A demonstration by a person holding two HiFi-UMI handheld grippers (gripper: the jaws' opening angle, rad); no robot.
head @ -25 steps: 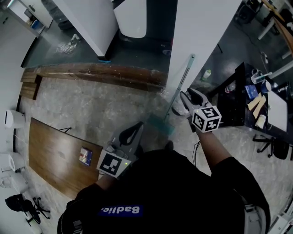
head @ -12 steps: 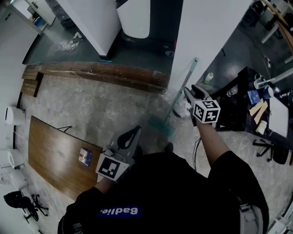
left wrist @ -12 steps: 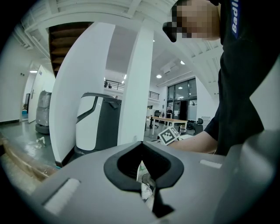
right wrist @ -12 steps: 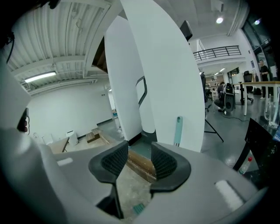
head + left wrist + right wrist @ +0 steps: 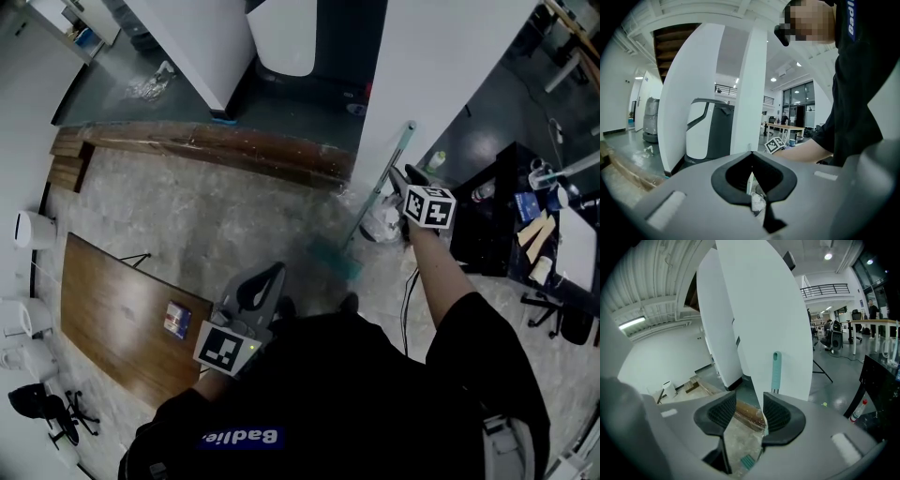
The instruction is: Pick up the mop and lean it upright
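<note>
The mop has a pale shaft with a teal grip, and its top rests against the white pillar. Its teal head sits on the stone floor. My right gripper is at the shaft just below the grip, and its jaws are opening. In the right gripper view the teal grip rises behind the right jaw and the mop head shows below; the gap of the right gripper holds nothing. My left gripper hangs low near my body, shut and empty.
A long wooden beam crosses the floor by the pillar. A wooden board lies at the left. A black table with clutter stands right, a bottle and a plastic bag near the pillar's foot. A white machine is behind.
My right gripper has moved away from me toward the pillar, carrying the mop's shaft with it; the shaft's top now lies against the pillar. The left gripper has barely shifted.
</note>
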